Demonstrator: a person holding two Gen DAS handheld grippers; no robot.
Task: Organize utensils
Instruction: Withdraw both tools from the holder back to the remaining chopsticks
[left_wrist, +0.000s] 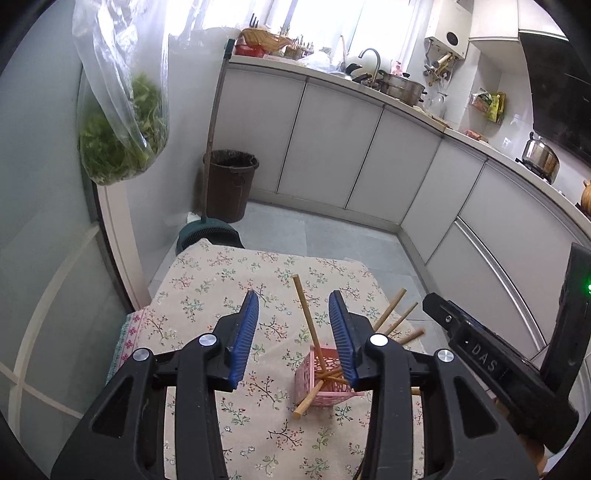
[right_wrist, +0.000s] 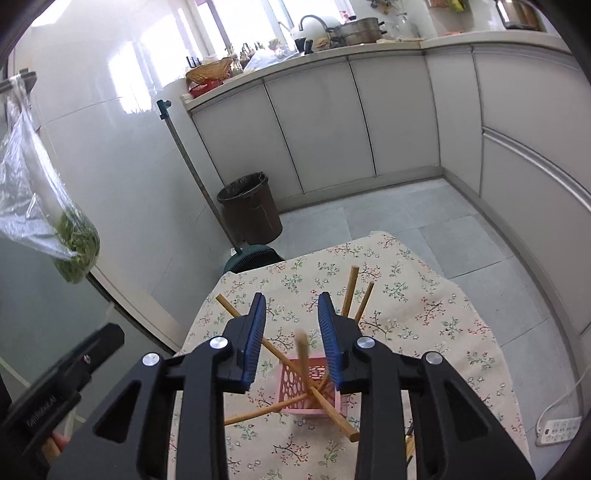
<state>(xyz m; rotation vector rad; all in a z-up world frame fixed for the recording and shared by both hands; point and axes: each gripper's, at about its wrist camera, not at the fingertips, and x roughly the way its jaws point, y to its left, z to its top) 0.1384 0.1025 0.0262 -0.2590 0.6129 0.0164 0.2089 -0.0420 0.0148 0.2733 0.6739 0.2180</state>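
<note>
- Up close, the left gripper (left_wrist: 293, 314) stands with jaws apart, gripping nothing; the right gripper (right_wrist: 291, 321) likewise, a blurred chopstick (right_wrist: 302, 350) between its pads, untouched
- the pink basket (right_wrist: 295, 384) holds splayed chopsticks on the floral tablecloth (right_wrist: 424, 306)

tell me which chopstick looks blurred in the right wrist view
The chopstick standing between the right tool's open fingers, above the pink basket; the others look sharp.
</note>
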